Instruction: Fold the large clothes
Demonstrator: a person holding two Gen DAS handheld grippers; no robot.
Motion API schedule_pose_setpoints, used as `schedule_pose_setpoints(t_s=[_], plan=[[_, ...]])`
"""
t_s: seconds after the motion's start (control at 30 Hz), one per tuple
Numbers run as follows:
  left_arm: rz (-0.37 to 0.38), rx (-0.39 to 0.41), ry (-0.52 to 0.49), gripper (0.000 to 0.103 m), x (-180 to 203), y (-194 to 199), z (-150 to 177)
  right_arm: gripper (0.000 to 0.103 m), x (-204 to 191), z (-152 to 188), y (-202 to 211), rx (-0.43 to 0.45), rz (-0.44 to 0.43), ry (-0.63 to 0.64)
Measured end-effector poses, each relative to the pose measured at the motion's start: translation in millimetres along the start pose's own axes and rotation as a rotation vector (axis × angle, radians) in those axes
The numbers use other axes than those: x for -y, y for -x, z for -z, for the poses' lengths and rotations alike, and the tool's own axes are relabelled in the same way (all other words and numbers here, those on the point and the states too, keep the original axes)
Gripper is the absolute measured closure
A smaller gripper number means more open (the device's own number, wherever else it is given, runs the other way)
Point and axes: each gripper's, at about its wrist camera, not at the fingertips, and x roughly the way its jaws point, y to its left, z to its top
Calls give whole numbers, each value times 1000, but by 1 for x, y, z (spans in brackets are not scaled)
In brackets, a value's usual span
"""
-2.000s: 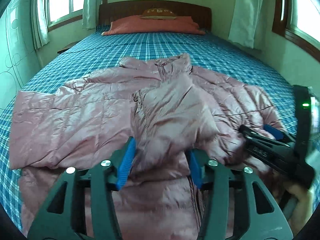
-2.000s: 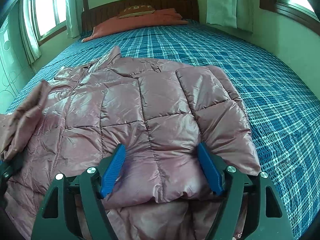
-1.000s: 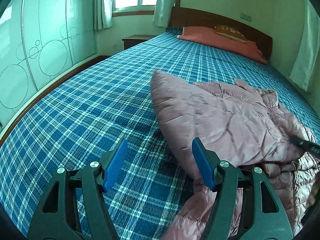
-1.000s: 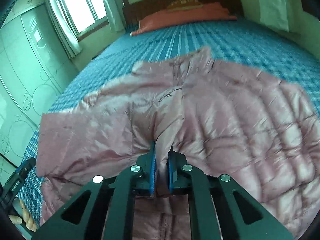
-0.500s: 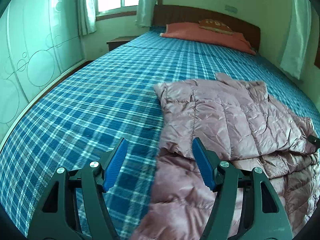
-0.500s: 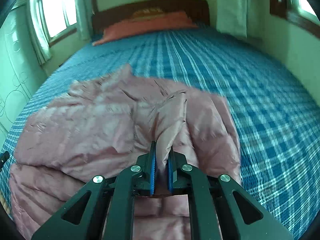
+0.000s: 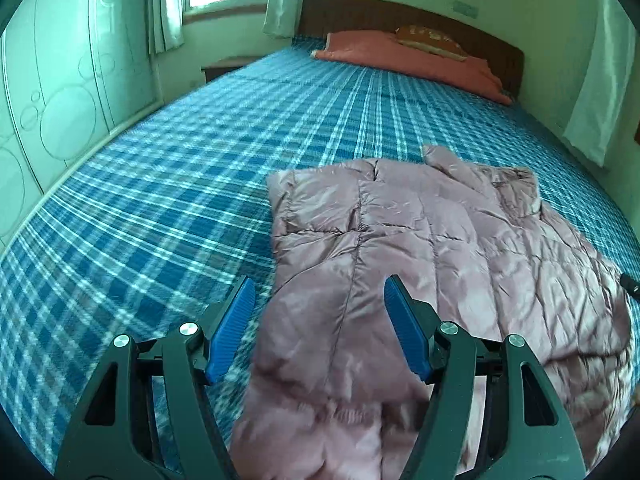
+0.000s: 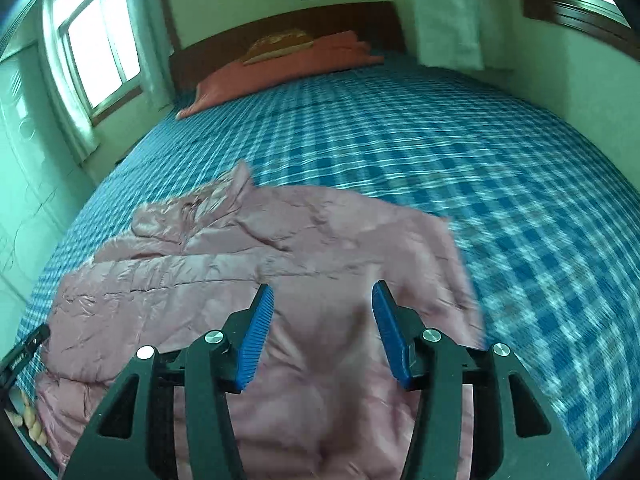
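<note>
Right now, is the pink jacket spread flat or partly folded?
Partly folded. The pink jacket lies on the plaid bed as a narrow block, with one padded layer lapped over another.

jacket (image 7: 440, 248) on bed (image 7: 180, 184) | pillow (image 7: 404, 54) at headboard (image 7: 360, 12) behind
</note>
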Motion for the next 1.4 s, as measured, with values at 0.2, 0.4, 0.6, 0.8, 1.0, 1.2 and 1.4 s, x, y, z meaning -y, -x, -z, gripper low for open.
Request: schedule_pose_setpoints(t_s=[0.2, 0.4, 0.6, 0.8, 1.0, 1.2, 1.4], plan=[[-17, -105, 9, 36, -2, -37, 3, 51, 4, 11, -44, -100, 12, 33], [-25, -76, 28, 35, -12, -26, 11, 51, 3, 33, -6, -57, 75, 95], [-13, -99, 47, 34, -17, -21, 13, 50, 10, 43, -4, -78, 42, 71], [18, -86, 73, 34, -49, 37, 40, 46, 34, 69, 43, -82, 22, 28], [1, -108, 129, 34, -98, 97, 98, 46, 73, 131, 105, -110, 62, -40], [49, -157, 300, 34, -145, 149, 162, 46, 116, 190, 159, -136, 66, -141], [139, -182, 497, 34, -172, 187, 216, 46, 140, 238, 198, -156, 27, -236]])
